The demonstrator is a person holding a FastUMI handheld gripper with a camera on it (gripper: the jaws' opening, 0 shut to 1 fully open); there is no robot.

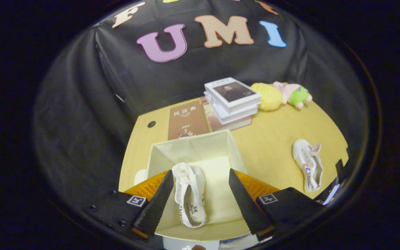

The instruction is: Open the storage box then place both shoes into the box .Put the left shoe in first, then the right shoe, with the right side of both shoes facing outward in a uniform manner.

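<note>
Gripper view: the gripper (201, 198) hangs released over the open storage box (158, 156), its fingers spread wide and touching nothing. One white shoe (189, 194) lies inside the box, nearer the left finger; which shoe of the pair is hard to tell. Beyond the box lie books (233, 99). To the right, the second shoe (307, 166) rests on the worktop (269, 139).

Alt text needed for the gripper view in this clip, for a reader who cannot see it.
The open tongs hang over an open cream storage box with one white shoe lying inside, between the fingers and touched by neither. A second white shoe lies on the yellow table beside the box; books and a plush toy sit beyond.
</note>
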